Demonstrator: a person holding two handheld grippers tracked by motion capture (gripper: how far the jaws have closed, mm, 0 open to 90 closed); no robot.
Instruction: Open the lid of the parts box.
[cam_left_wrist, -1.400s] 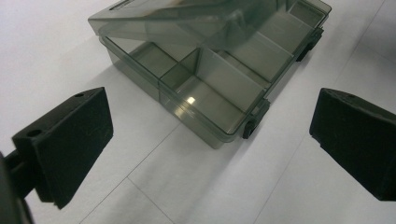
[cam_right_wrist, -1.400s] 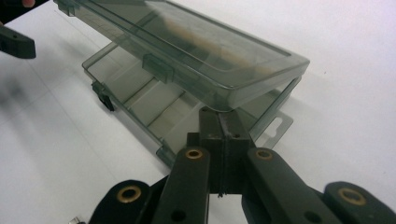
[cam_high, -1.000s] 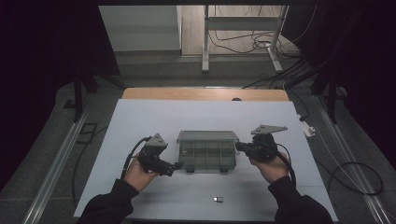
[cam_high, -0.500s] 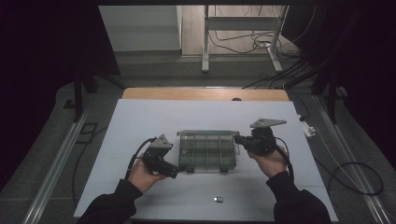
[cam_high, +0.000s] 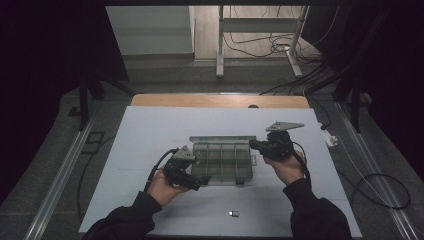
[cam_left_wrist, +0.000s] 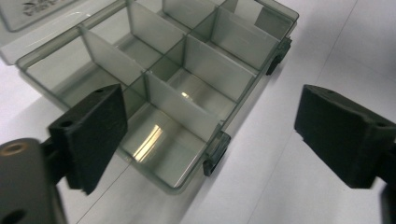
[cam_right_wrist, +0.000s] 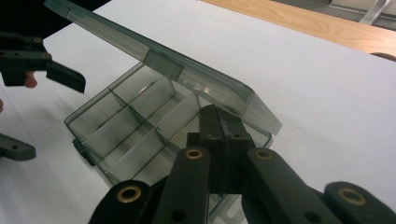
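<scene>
Table (cam_high: 150, 140) first: I see its pale top stretching under both my hands, with the clear compartment box (cam_high: 222, 160) sitting near its middle, between the two tools. Its lid (cam_right_wrist: 154, 60) stands raised at a slant over the tray in the right gripper view, and the compartments I can see into look bare. My right tongs (cam_high: 255, 145) are pressed together at the box's right end; in the right gripper view their tips sit just under the lid's edge, though I cannot tell whether they bear on the lid or the tray wall. My left tongs (cam_high: 200, 181) are spread at the box's near-left corner, having just closed a little, with nothing between the pads; in the left gripper view a latch tab (cam_left_wrist: 215, 153) lies between them, lower down. I judge the step to be steadying the tray while the lid swings. To do it well, I would keep the right side firm and settle the left low against the front wall. Smallest, a little metal piece (cam_high: 233, 213) lies alone near the front edge.
</scene>
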